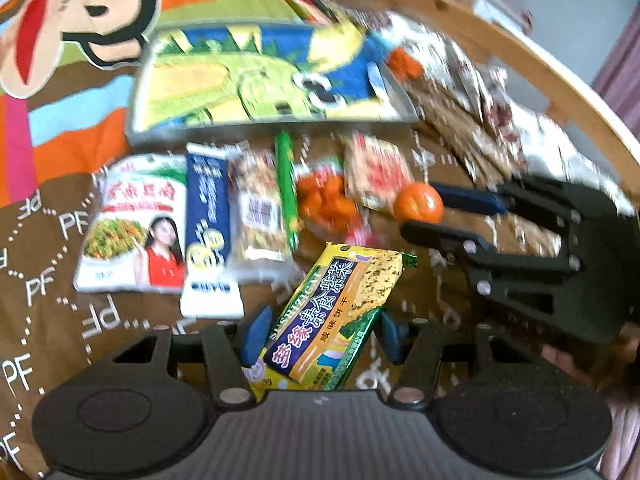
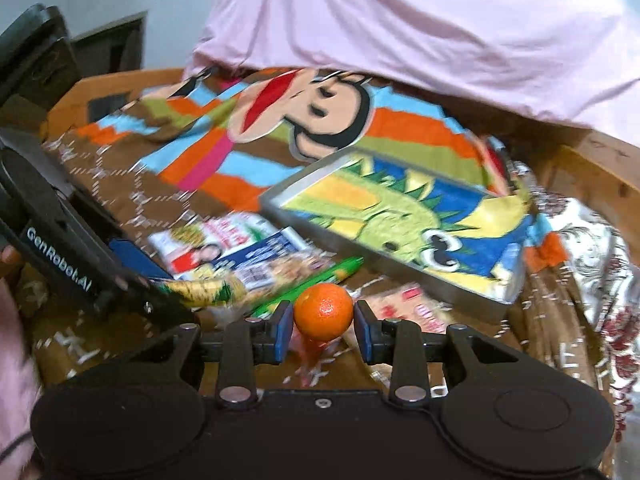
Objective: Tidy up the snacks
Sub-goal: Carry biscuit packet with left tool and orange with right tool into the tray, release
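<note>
Snack packets (image 1: 208, 224) in a row before tray (image 1: 394, 92), on blanket (image 1: 52, 292)

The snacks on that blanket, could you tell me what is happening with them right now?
A person is sorting snacks with a handheld gripper in each hand. The left gripper holds a yellow cracker packet between its fingers, and the right gripper grips a small orange. Other packets lie in a row on the brown blanket, in front of a dinosaur-print tray that looks empty.
</note>
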Demonstrator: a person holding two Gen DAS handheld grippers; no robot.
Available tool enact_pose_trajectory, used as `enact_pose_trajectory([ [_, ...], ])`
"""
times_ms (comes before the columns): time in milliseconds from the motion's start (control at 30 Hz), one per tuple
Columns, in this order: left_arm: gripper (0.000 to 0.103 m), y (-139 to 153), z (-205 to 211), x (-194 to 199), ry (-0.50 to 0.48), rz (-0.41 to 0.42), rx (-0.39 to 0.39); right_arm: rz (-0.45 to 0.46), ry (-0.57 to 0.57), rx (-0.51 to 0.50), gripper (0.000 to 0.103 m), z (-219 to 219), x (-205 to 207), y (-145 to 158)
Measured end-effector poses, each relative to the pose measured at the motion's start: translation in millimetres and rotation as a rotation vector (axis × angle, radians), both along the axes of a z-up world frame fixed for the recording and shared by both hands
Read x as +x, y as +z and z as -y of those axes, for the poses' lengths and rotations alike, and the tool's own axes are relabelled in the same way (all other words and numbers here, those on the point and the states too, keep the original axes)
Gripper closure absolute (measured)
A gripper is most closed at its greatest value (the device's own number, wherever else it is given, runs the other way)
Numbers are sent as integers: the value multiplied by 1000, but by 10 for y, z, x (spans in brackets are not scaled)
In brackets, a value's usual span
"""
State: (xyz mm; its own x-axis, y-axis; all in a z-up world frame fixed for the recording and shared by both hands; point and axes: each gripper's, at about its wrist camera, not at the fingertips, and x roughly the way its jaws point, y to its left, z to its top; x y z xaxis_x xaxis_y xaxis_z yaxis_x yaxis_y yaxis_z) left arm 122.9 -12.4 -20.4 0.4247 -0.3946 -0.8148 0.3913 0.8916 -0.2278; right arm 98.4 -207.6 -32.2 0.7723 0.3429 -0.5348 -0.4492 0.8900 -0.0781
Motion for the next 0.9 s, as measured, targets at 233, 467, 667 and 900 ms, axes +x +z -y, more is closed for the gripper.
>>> enact_pose_trajectory([
  [233, 43, 115, 2, 243, 184, 67, -115, 77, -124, 61, 68, 119, 231, 111],
  [467, 43, 87, 222, 843, 281, 123, -195, 112, -230, 87, 68, 383, 674, 38],
  [667, 43, -35, 615, 1415, 297, 109, -238, 96, -301, 72, 68, 636, 1184, -211],
  [900, 43, -213, 1091, 2019, 268, 100, -205, 13, -365, 106, 68, 894, 1567, -456],
])
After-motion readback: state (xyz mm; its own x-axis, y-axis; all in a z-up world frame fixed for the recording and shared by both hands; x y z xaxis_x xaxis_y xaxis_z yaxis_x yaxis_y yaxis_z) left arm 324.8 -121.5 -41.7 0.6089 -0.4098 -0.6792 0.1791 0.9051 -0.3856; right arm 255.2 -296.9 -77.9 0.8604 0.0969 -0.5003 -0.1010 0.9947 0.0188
